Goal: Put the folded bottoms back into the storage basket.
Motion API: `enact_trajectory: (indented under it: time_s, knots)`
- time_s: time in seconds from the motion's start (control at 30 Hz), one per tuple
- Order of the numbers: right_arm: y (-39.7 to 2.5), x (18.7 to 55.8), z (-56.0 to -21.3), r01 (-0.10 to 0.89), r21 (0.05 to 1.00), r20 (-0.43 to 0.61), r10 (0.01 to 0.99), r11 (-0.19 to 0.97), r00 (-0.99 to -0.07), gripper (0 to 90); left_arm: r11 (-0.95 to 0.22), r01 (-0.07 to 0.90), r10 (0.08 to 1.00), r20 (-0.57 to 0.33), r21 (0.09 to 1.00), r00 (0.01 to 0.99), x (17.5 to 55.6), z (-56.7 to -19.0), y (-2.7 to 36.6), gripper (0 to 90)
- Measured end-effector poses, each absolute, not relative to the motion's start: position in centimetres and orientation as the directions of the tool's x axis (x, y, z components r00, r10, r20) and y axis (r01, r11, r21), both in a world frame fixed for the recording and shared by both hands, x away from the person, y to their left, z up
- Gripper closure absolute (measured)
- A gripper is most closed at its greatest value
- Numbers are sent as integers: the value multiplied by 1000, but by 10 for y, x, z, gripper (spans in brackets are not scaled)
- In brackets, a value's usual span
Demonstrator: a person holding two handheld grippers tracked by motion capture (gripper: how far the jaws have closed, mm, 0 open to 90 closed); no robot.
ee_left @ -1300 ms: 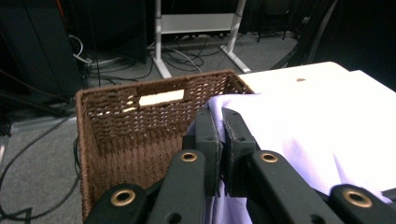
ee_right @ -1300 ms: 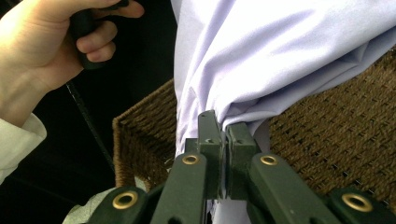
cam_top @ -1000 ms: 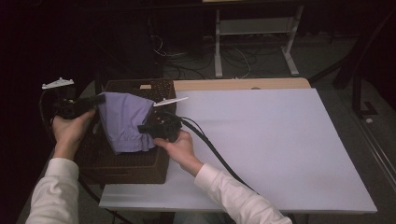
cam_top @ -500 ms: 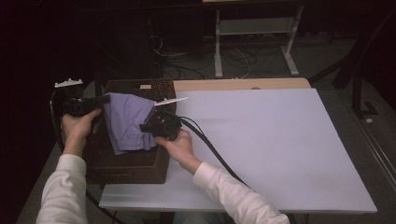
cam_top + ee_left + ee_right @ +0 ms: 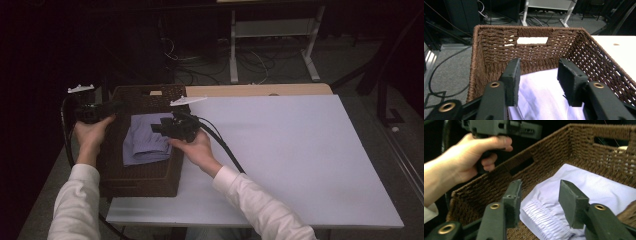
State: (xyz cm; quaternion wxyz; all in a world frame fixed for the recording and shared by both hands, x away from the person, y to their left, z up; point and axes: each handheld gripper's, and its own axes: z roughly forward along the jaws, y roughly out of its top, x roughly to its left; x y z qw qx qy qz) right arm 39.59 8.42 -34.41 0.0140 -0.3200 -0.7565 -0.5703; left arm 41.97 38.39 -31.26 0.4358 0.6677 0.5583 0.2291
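At the left edge of the white counter point(image 5: 300, 150) sits a brown woven basket point(image 5: 145, 180), and a pale lavender garment point(image 5: 145, 145) lies folded inside it, its gathered elastic band facing my right claw. My left claw point(image 5: 117, 105) hangs over the basket's left rim, jaws spread well apart with nothing between them; seen along its jaws, the garment point(image 5: 544, 95) lies below and the far wall's handle slot sits straight ahead. My right claw point(image 5: 160, 127) hovers over the basket's right side, just above the cloth, also wide open and gripping nothing; its own camera shows the pleated waistband point(image 5: 541, 220) directly beneath the jaws and my left hand point(image 5: 471, 157) beyond the opposite wall. I judge both claws are open and raised because the garment has been let go into the basket, where it now rests on the bottom, clear of the rim. Compared with half a second ago, the cloth has dropped from a bunched, lifted shape between the claws to a flatter fold lower in the basket, my left claw has drawn outward towards the rim, and my right has shifted slightly right.
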Motion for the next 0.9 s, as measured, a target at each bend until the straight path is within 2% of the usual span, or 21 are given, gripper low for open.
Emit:
enact_trajectory:
  time_s: [0.13, 0.43, 0.57, 0.73, 0.9]
  knots:
    - [73, 400, -337, 477, 864, 357, 476, 158, -804, 420, -3, 539, 948, -170, 842, 271, 417, -310, 381, 426]
    - [53, 406, -331, 497, 841, 339, 509, 212, -791, 274, -7, 544, 931, -193, 839, 309, 411, -304, 375, 313]
    - [45, 405, -329, 502, 830, 325, 522, 243, -789, 155, -9, 540, 926, -197, 842, 322, 406, -302, 373, 252]
    - [33, 403, -326, 483, 829, 286, 527, 283, -800, 133, -15, 557, 914, -214, 831, 343, 403, -301, 369, 146]
    - [15, 401, -323, 488, 823, 280, 539, 291, -794, 107, -21, 548, 904, -218, 836, 367, 395, -298, 363, 91]
